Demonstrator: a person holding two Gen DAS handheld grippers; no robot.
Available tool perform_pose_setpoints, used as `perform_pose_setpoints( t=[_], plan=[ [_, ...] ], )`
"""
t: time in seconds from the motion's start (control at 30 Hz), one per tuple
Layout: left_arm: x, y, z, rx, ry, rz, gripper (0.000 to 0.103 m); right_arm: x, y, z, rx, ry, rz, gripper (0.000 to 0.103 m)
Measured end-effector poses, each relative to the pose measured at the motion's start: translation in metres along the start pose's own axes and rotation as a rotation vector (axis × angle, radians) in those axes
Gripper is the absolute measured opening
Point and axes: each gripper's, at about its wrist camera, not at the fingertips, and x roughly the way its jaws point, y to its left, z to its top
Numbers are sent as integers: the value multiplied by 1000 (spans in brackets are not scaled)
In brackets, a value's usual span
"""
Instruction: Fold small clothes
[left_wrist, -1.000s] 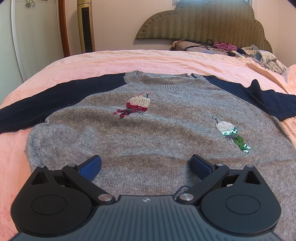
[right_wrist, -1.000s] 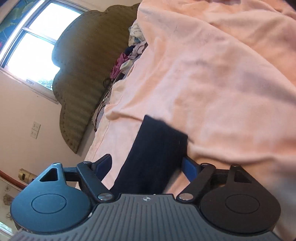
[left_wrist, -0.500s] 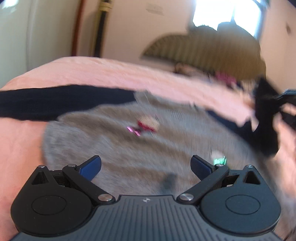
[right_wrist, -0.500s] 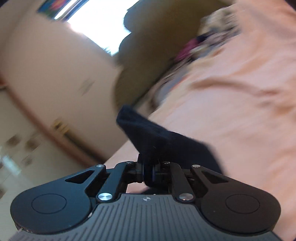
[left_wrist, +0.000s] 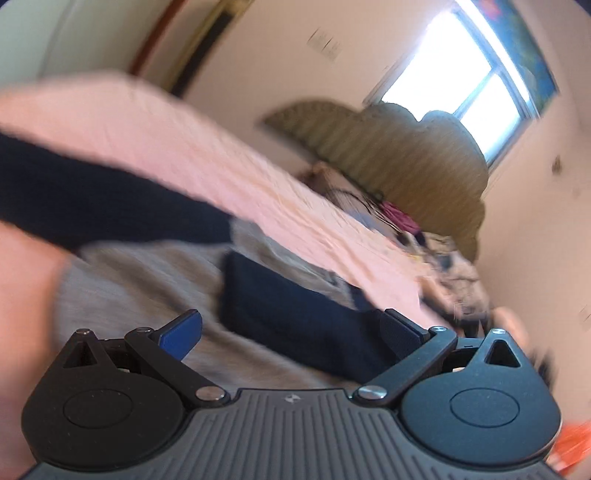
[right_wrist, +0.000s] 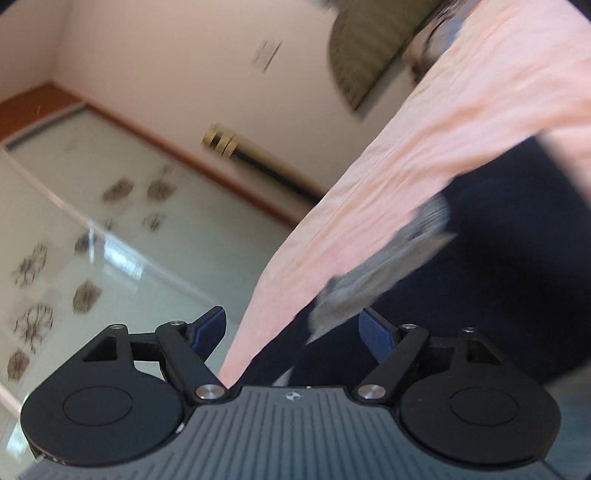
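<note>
Because one navy sleeve lies folded across the grey body of the sweater, the fold looks to be partway through: that sleeve sits on the chest panel, its cuff end toward the middle of the garment, while the other navy sleeve is stretched out flat toward the bed's left edge, a step not yet done. Judging from that, the outstretched sleeve is the likely next thing to bring in. The left gripper hangs low over the sweater with its blue-padded fingers spread wide apart and nothing between them; it seems placed there to be free to reach across. The right gripper is also parted, its jaws standing open around a blurred bit of grey knit and navy cloth close to the lens, but not closed on either; whether the fabric touches a pad I cannot tell through the motion blur. Both views are tilted and smeared, so fine detail is lost. The sweater rests on a bed covered with a wrinkled pink sheet, which carries the whole garment and runs back to an olive, scalloped headboard. A heap of mixed clothing sits at the head end of the bed beneath it. Behind are pale walls, a bright window, and, in the right view, frosted glass wardrobe doors with a floral pattern and a wooden frame.
</note>
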Motion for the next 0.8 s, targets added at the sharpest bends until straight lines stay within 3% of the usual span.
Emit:
perform_pose_setpoints(
  t=[0.07,0.17,0.2,0.27,0.3,0.33,0.4,0.57,0.6,0.7,0.8],
  plan=[
    [33,8,11,-78,59,-50,103,-27,-21,2,15,-49,-44,80],
    [77,18,23,-123,128,76,103,-46,-39,-3,-1,-65,-97,77],
    [89,23,25,-133,154,95,103,-51,-42,-3,19,-80,-65,76],
    [104,24,28,-131,191,124,93,-53,-46,0,41,-94,-30,81],
    [106,18,30,-98,185,138,70,-54,-47,0,43,-101,-23,81],
    [110,13,31,-61,202,161,31,-50,-48,-2,41,-105,-19,83],
    [119,7,29,4,222,263,15,-51,-51,-3,35,-106,0,86],
    [99,-10,39,83,157,274,9,-44,-54,-6,36,-114,18,88],
    [93,-10,41,92,143,292,4,-43,-53,-6,34,-113,17,88],
    [105,0,31,179,181,376,4,-39,-50,-7,11,-105,2,89],
    [102,1,21,255,145,372,7,-32,-38,-5,-29,-74,-53,90]
  ],
)
